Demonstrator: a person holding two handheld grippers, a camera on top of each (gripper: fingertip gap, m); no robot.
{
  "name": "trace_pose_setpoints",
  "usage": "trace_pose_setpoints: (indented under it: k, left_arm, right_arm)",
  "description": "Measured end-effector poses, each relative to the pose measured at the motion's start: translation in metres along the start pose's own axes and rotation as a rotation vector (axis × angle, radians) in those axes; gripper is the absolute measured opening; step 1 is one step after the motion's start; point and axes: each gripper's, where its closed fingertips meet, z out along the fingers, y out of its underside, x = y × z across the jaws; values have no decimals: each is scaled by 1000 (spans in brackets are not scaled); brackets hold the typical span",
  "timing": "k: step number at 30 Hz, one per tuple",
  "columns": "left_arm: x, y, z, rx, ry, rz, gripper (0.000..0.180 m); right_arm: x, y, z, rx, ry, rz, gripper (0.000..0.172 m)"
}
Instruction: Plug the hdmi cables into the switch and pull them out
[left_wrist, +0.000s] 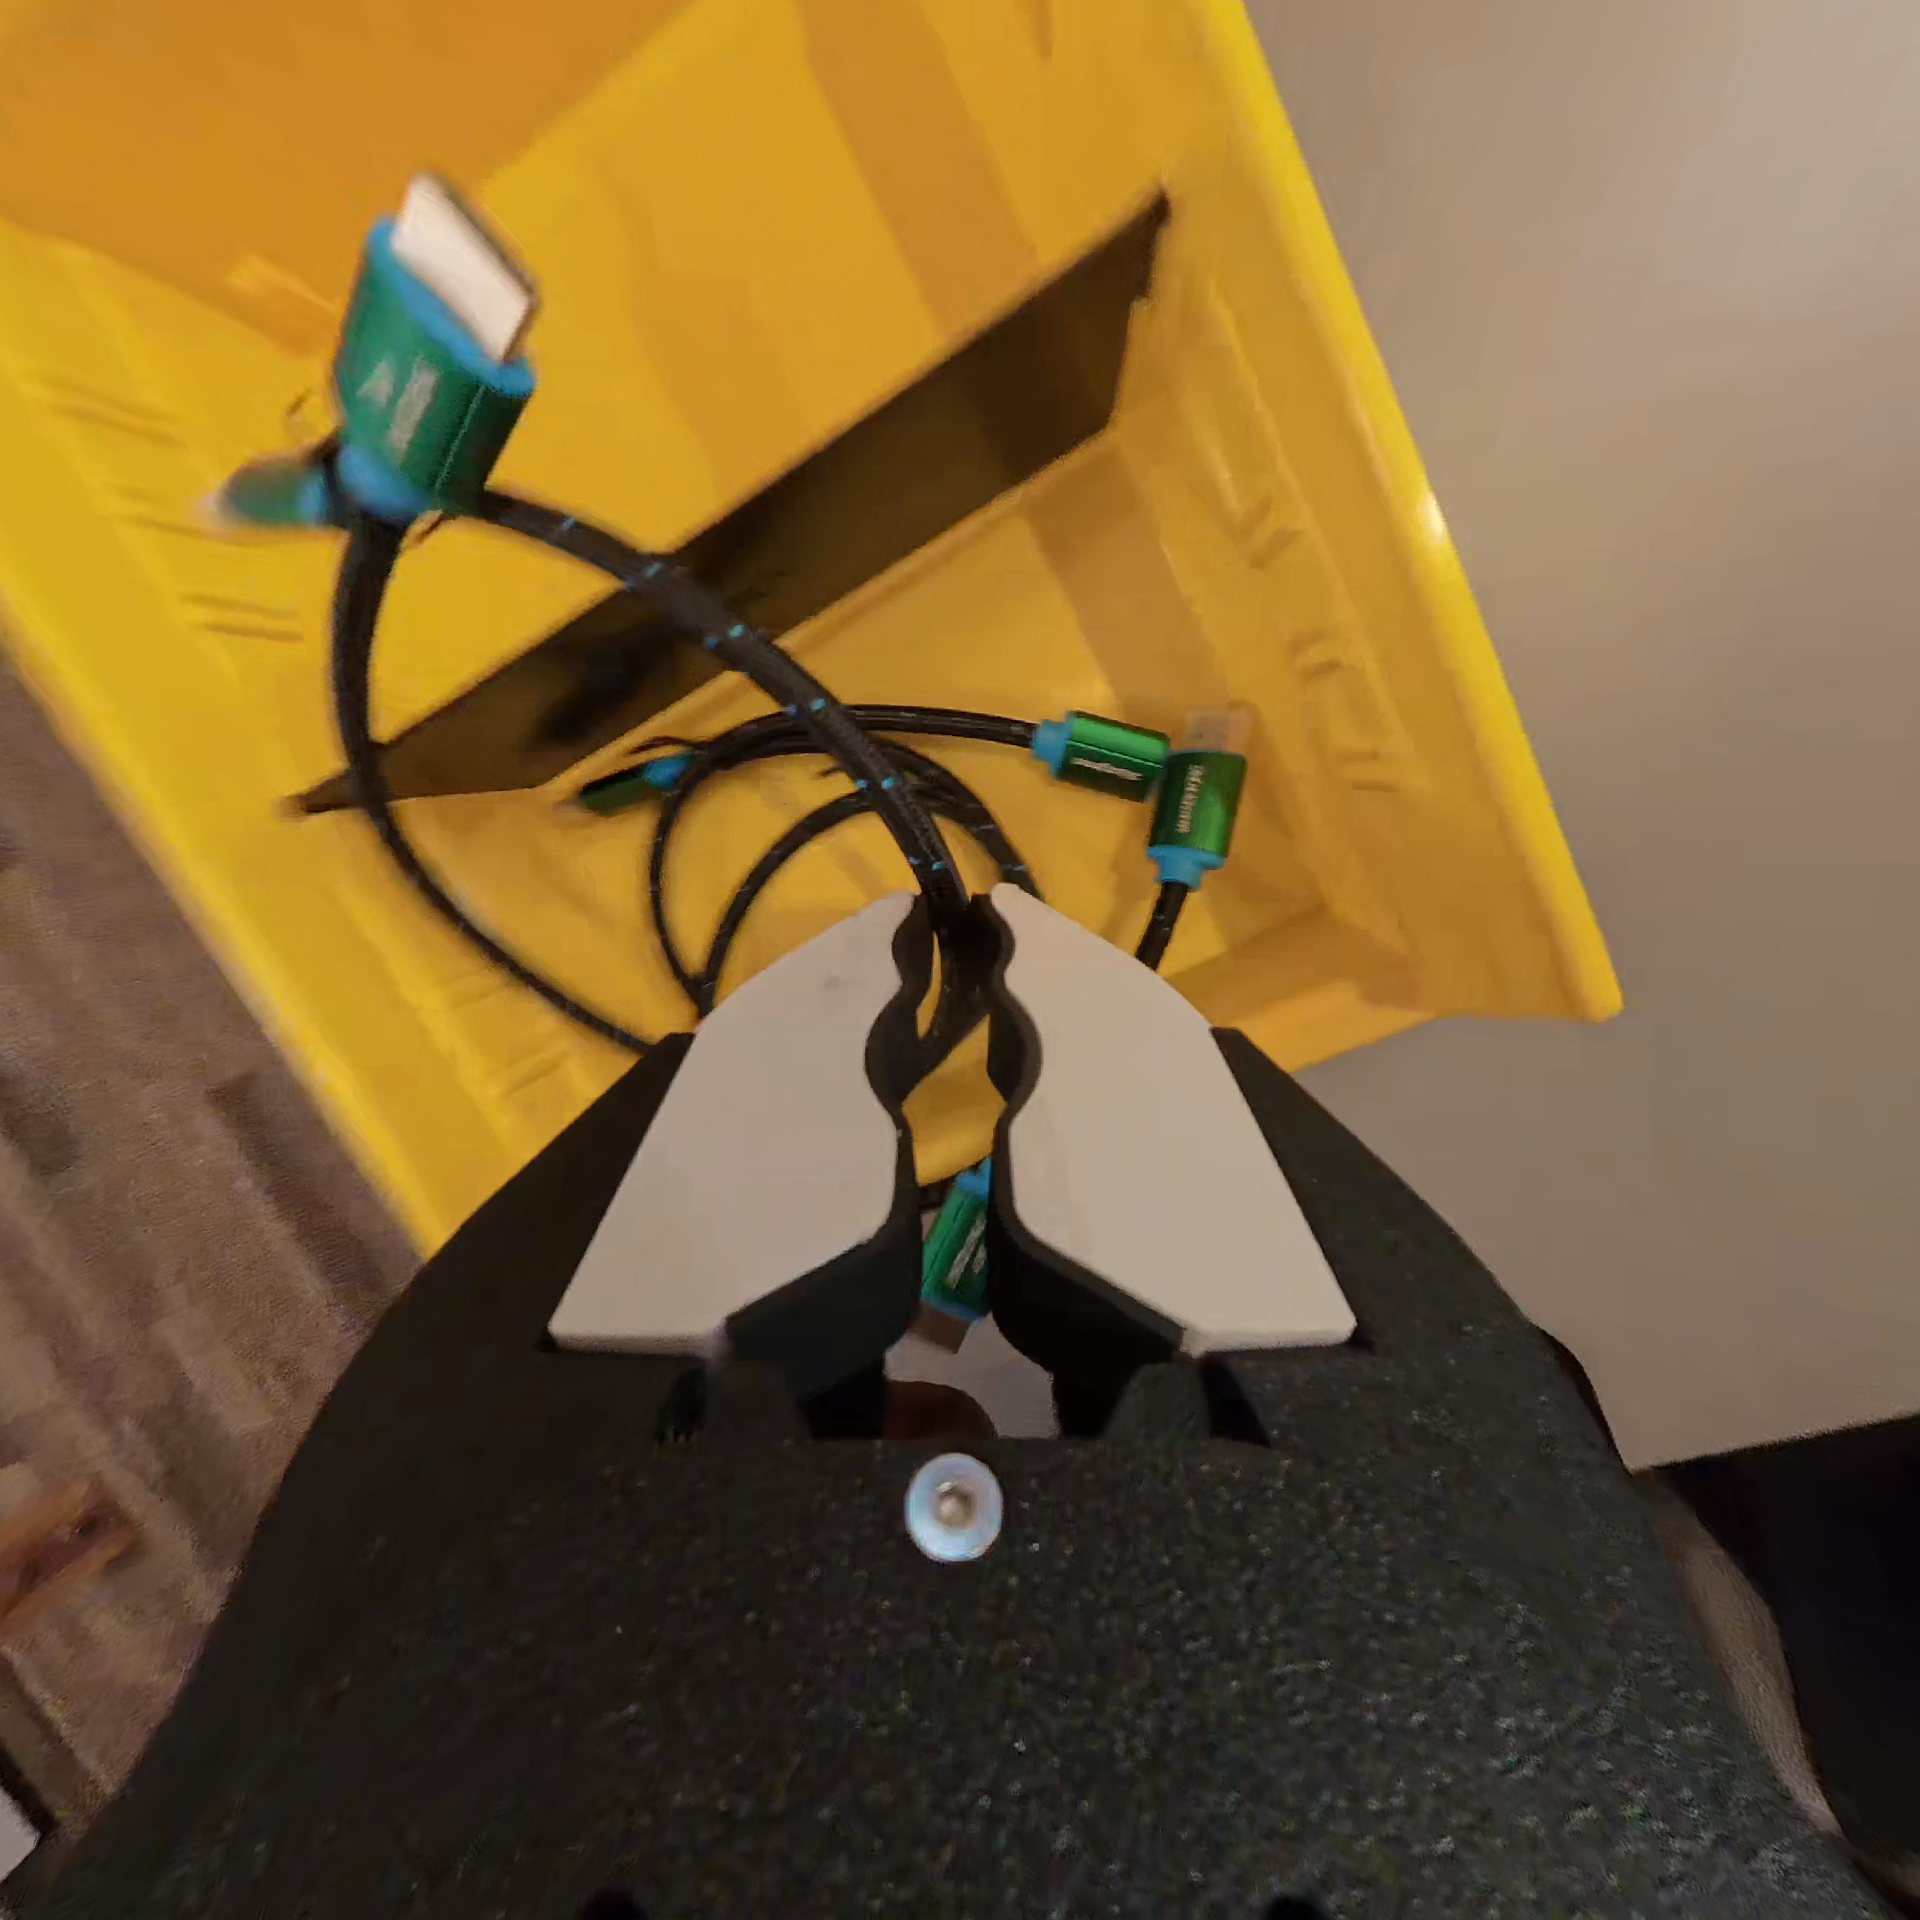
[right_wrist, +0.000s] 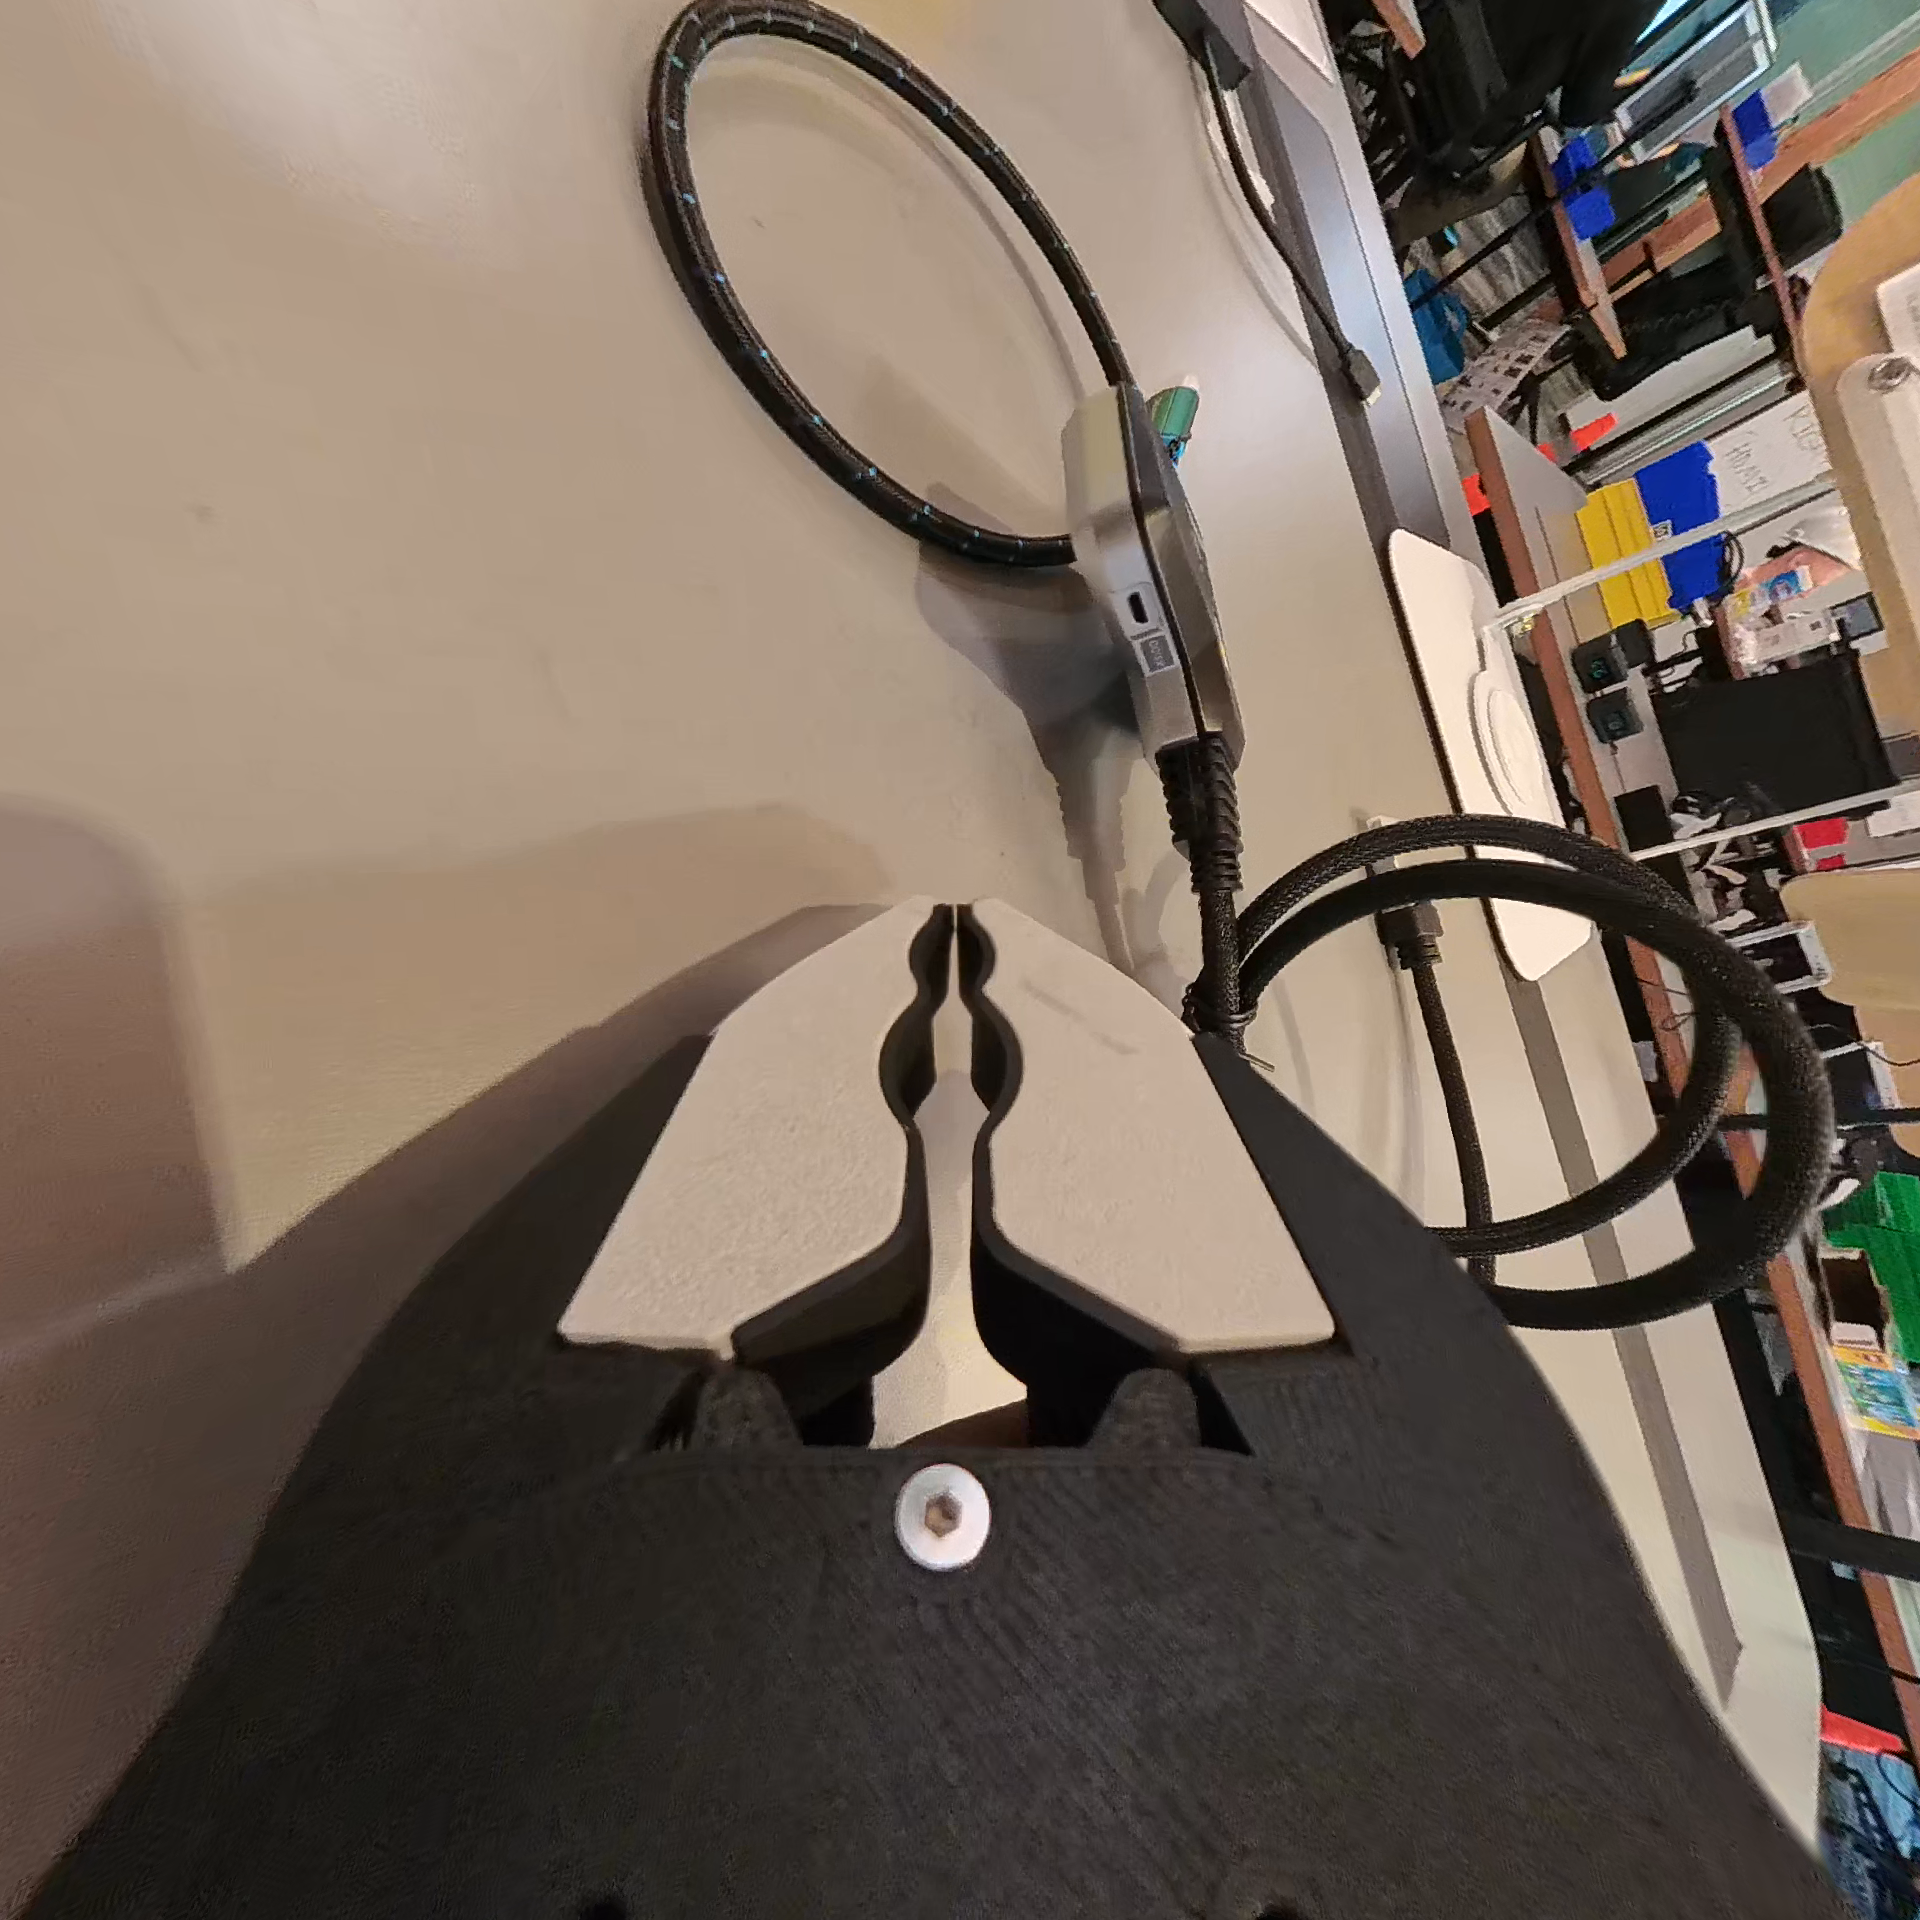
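Note:
My left gripper (left_wrist: 954, 909) is shut on a black braided HDMI cable (left_wrist: 727, 649) over a yellow bin (left_wrist: 1403, 582). The cable curves up and left from the fingertips to its green and blue plug (left_wrist: 436, 384), which hangs in the air. Another green plug (left_wrist: 956, 1257) shows below, between the finger bases. My right gripper (right_wrist: 954, 912) is shut with nothing between its fingertips, low over the beige table (right_wrist: 416, 416). The grey HDMI switch (right_wrist: 1143, 582) lies ahead and to the right of it. A green plug (right_wrist: 1174, 416) sits at the switch's far end, with its braided cable looped (right_wrist: 717, 312) on the table.
The bin holds more black cables with green plugs (left_wrist: 1107, 753) (left_wrist: 1195, 821) and a black divider (left_wrist: 831, 499). A thick black cable (right_wrist: 1714, 1091) leaves the switch's near end and coils at the right. A white pad (right_wrist: 1475, 727) lies beyond, with shelves past the table edge. The left gripper's tips are roughly 45 cm from the right gripper's. My left tips are about 40 cm from the grey HDMI switch (right_wrist: 1143, 582), my right tips only 7 cm.

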Motion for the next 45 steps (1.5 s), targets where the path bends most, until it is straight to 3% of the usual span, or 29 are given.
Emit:
trace_pose_setpoints:
  k: [5, 8, 13, 17, 21, 25, 36, 45]
  left_arm:
    - [-5, -48, -92, 261, -203, 21, 7]
    - [38, -92, -133, 415, -195, 174, 7]
    - [165, -150, -113, 529, -10, 528, 7]
    - [248, -174, -70, 584, 115, 652, 7]
    - [298, -176, -29, 613, 153, 719, 7]
    - [316, -166, -8, 645, 138, 775, 7]
    - [318, -147, 3, 739, 106, 796, 7]
    - [324, -131, -11, 842, 72, 835, 7]
  right_arm:
    - [1, 0, 2, -3, 1, 0, 0]
    - [2, 0, 2, 0, -2, 7, 1]
    - [7, -1, 0, 18, 17, 26, 10]
    - [16, 0, -3, 45, 88, 5, 26]
    - [28, 0, -8, 84, 179, -37, 27]
    - [35, -6, -10, 124, 211, -32, 28]
    - [35, -43, 12, 158, 295, -171, 30]
    - [42, -75, 27, 140, 369, -279, 30]
